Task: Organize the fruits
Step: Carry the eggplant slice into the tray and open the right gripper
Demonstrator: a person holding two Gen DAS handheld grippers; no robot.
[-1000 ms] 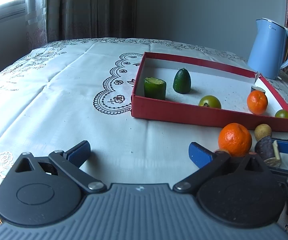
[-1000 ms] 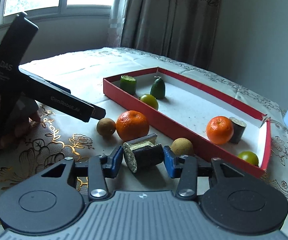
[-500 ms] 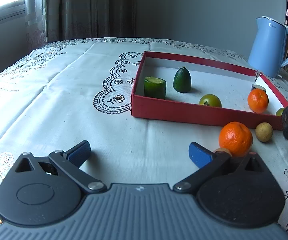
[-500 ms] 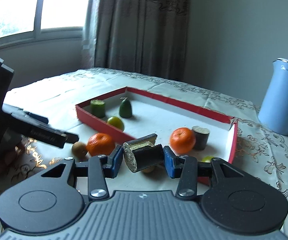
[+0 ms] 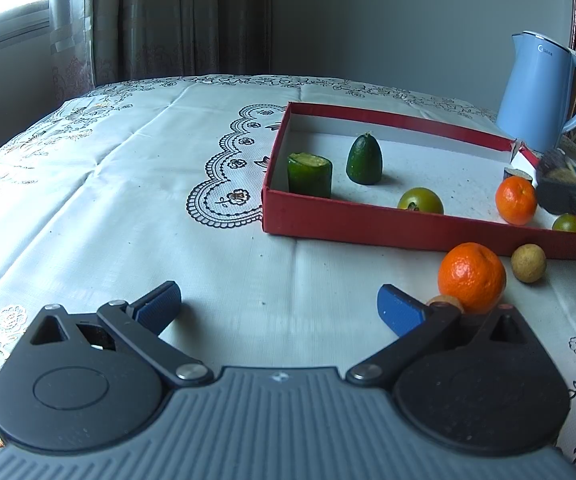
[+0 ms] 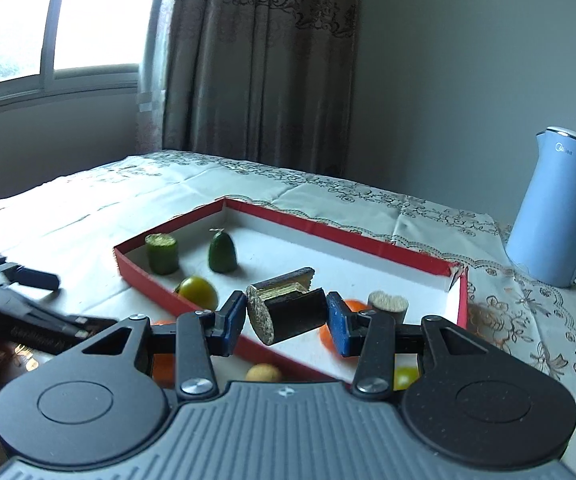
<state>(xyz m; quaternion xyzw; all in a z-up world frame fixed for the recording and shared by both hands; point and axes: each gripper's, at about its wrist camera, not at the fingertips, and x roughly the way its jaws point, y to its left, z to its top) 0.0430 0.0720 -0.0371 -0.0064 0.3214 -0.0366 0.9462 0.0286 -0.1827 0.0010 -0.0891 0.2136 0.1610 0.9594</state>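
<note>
A red tray (image 5: 368, 224) (image 6: 368, 240) holds a cut green piece (image 5: 309, 175), a dark green fruit (image 5: 364, 159), a green round fruit (image 5: 421, 200), an orange (image 5: 515, 200), a dark cut piece (image 5: 517, 173) and a small green fruit (image 5: 567, 223). My right gripper (image 6: 287, 317) is shut on a dark cut fruit piece (image 6: 288, 312), held above the tray's near wall; it shows blurred in the left wrist view (image 5: 560, 184). My left gripper (image 5: 278, 308) is open and empty, low over the tablecloth. An orange (image 5: 471, 276), a brown fruit (image 5: 528, 263) and another small brown fruit (image 5: 444, 302) lie outside the tray.
A light blue kettle (image 5: 540, 92) (image 6: 560, 212) stands behind the tray's far right corner. A white embroidered tablecloth (image 5: 128, 200) covers the table. Curtains and a window are at the back left.
My right gripper has lifted the dark cut piece off the cloth and carried it up and over the tray's near wall. My left gripper has stayed in place.
</note>
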